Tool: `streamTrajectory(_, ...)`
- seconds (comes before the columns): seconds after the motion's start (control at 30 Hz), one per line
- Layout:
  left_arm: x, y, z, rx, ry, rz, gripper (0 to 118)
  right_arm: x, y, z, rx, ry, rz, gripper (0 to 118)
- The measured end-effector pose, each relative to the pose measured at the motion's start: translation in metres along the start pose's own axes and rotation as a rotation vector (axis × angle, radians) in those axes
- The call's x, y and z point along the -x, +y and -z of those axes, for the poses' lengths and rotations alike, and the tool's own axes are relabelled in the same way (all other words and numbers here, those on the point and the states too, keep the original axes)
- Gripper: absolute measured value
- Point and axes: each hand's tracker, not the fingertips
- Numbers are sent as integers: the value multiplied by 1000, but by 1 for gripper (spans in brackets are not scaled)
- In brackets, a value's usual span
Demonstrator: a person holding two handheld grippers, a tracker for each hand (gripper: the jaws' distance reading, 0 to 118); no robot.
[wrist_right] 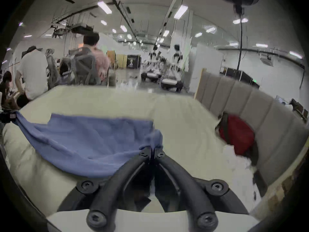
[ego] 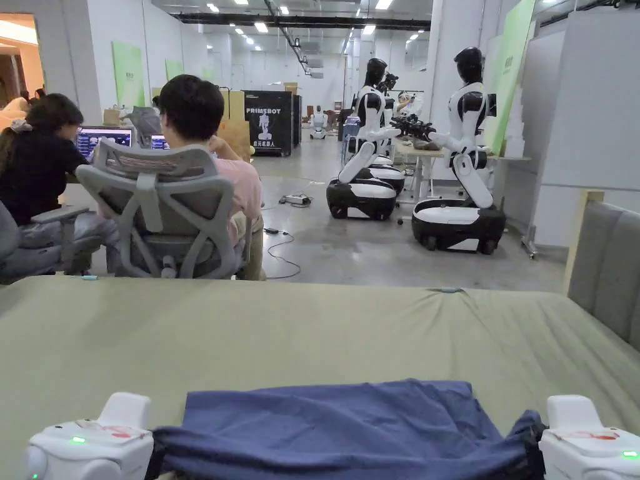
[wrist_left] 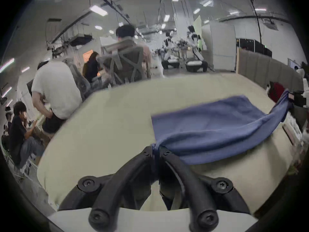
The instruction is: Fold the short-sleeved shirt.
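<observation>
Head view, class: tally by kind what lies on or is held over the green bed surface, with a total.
Blue shirt: 1
Grippers: 2, the left gripper and the right gripper, each shut on a shirt corner
Green bed surface: 1
Total: 4

Bright, even light from ceiling strip lamps (ego: 259,27); shadows soft and faint; head view sharp; both gripper views fisheye-bent with dark vignetted corners; motion blur smears the seated people (wrist_left: 127,54) and the shirt's (wrist_left: 209,126) edges; lamps glare slightly.
</observation>
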Motion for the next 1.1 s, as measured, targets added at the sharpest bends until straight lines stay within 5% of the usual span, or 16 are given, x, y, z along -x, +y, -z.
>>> streamTrajectory(0.27,6,-86,8,134,-61,-171,11,4,-82,1,157,90,55,9)
streamTrajectory(0.3,4,-80,1,96,-50,-173,25,3,-77,-5,154,104,70,25)
streamTrajectory(0.37,-2,-66,-14,28,-44,-155,89,8,-65,-22,103,102,87,93)
streamTrajectory(0.4,-9,-56,-22,-11,-69,-148,107,14,-56,-32,52,126,83,110)
streamTrajectory(0.43,-15,-47,-30,-49,-91,-138,112,22,-48,-44,17,156,84,113)
streamTrajectory(0.53,-40,-26,-53,-124,-125,-109,91,46,-33,-67,-57,190,75,91)
streamTrajectory(0.6,-51,-19,-62,-132,-169,-103,17,60,-30,-74,-83,200,47,29)
streamTrajectory(0.63,-57,-19,-63,-127,-174,-91,0,68,-30,-76,-85,178,33,6)
streamTrajectory(0.9,-33,-25,-58,-98,-164,-93,0,85,-31,-74,-86,201,10,0)
streamTrajectory(1.07,19,-51,-27,28,-119,-216,0,86,-35,-65,-76,200,6,0)
streamTrajectory(1.1,28,-57,-20,61,-122,-231,15,84,-36,-61,-69,200,5,0)
